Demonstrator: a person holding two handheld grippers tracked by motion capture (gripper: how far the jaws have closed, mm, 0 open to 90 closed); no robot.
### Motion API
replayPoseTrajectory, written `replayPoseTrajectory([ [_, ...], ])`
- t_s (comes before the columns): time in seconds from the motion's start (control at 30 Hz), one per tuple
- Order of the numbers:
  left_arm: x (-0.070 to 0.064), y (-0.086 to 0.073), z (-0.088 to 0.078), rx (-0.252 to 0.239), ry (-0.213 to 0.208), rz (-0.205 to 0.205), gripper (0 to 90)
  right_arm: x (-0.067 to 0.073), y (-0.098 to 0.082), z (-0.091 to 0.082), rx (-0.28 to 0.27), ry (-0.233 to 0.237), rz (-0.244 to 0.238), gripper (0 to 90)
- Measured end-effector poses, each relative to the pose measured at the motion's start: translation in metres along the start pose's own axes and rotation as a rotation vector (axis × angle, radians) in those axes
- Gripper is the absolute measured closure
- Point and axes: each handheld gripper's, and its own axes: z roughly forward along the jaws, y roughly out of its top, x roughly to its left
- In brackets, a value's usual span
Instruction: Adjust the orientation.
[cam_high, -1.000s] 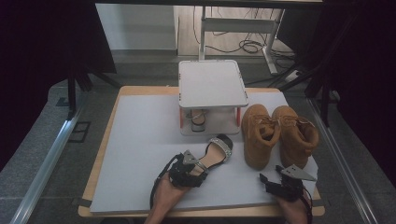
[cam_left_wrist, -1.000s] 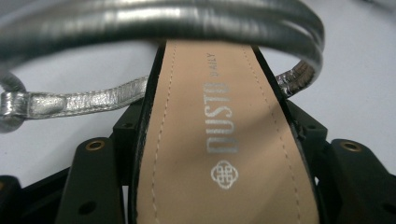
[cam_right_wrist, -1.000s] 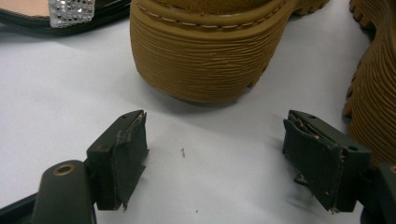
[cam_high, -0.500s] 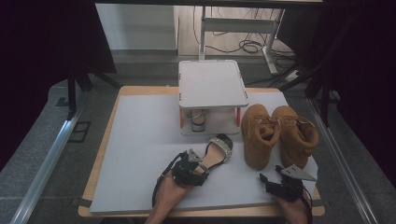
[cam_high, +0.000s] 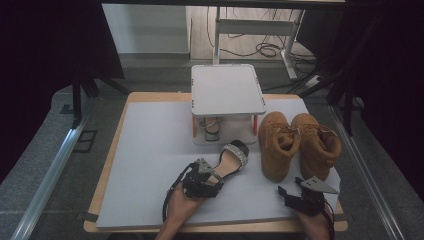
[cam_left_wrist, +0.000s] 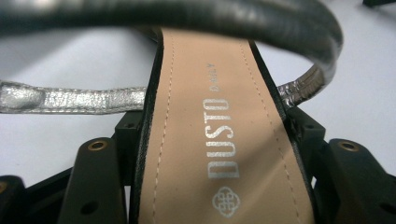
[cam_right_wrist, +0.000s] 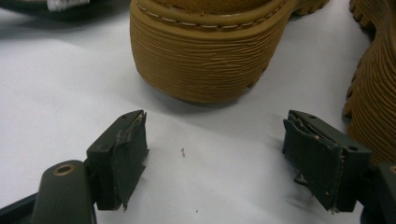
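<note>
Indoors, grey mat (cam_high: 150, 165) on wooden table (cam_high: 107, 172), left claw (cam_high: 207, 177) pinching sandal (cam_high: 231, 160), right claw (cam_high: 286, 192) spread.

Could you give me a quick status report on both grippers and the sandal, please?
Left gripper shut on sandal heel. Right gripper open, empty, short of boots. Nothing in the way.

"DUSTO" on sandal insole (cam_left_wrist: 219, 140); smaller print beyond it probably unreadable.

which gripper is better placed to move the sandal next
Left: the left gripper has its jaws on either side of the sandal sole. The right gripper is open, facing a boot.
</note>
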Motion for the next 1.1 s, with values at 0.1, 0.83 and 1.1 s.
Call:
replayPoseTrajectory([
  [0.1, 0.001, 0.002, -0.001, -0.019, 0.014, -0.015, 39.3, 0.0, 0.0, 0.0, 0.0, 0.0, 0.0, 21.5],
  [0.83, 0.011, 0.041, 0.025, -0.118, 0.098, -0.143, 39.2, 0.0, 0.0, 0.0, 0.0, 0.001, -0.001, 21.6],
  [1.1, 0.011, 0.055, 0.037, -0.125, 0.137, -0.178, 39.2, 0.0, 0.0, 0.0, 0.0, 0.001, 0.0, 21.6],
])
